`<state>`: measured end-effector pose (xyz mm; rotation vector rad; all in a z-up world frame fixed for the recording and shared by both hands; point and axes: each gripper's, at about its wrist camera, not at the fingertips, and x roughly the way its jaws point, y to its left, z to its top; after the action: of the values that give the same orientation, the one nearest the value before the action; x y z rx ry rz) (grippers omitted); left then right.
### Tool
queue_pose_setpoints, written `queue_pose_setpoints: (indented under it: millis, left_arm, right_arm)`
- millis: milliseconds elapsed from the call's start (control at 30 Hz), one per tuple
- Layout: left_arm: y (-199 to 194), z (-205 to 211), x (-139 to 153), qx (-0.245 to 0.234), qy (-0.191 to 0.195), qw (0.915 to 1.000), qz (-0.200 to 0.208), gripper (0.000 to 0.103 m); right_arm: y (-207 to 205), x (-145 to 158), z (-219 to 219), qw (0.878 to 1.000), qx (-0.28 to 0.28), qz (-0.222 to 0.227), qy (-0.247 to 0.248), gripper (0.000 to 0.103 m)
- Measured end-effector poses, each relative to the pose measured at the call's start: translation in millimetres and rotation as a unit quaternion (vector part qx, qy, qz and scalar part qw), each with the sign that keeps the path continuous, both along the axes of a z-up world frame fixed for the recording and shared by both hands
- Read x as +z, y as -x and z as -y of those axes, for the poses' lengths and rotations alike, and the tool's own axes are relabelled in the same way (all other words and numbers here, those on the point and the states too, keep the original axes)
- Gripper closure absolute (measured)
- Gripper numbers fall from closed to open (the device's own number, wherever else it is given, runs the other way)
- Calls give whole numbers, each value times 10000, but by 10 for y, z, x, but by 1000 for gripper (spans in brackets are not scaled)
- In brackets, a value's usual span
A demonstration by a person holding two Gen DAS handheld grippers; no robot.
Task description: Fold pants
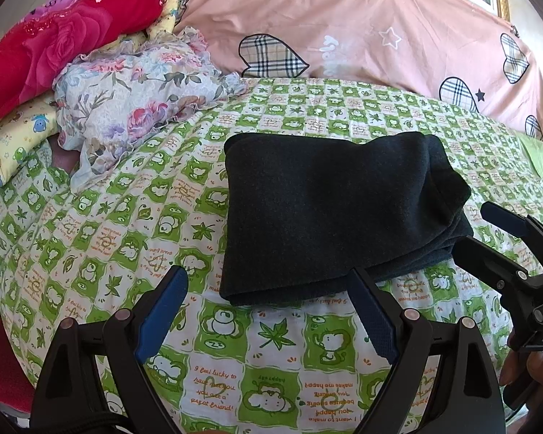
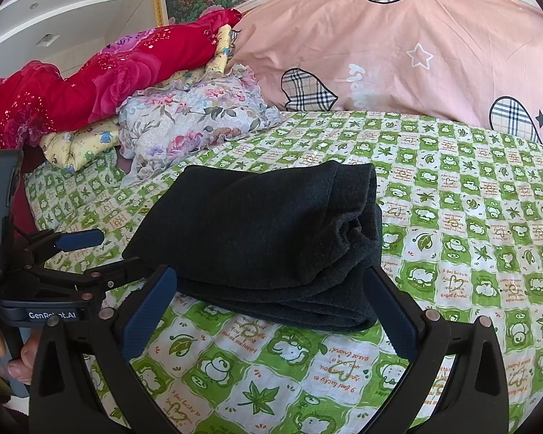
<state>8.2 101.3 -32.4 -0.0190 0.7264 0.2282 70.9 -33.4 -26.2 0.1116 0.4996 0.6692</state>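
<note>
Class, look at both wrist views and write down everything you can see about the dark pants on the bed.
The pants are dark, near black, in a soft fleece-like knit. They lie folded into a compact, roughly rectangular stack of several layers, with layered edges showing at the right end. They rest flat on the green checked bedsheet, apart from the floral bedding. The left gripper and the right gripper are both open just in front of them; neither appears to grip them.

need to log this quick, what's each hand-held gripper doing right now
Left hand-held gripper: open, holding nothing, just short of the folded black pants.
Right hand-held gripper: open, holding nothing, at the pants' near edge.
</note>
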Motion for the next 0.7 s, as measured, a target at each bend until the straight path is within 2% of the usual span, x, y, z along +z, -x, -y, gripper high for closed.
queue_pose_setpoints:
  millis: [700]
  left_arm:
    - [-35,-8,56,-19,-9,10000,35,13]
  right_arm:
    - [-48,52,55,10000,-51,21,-27,0]
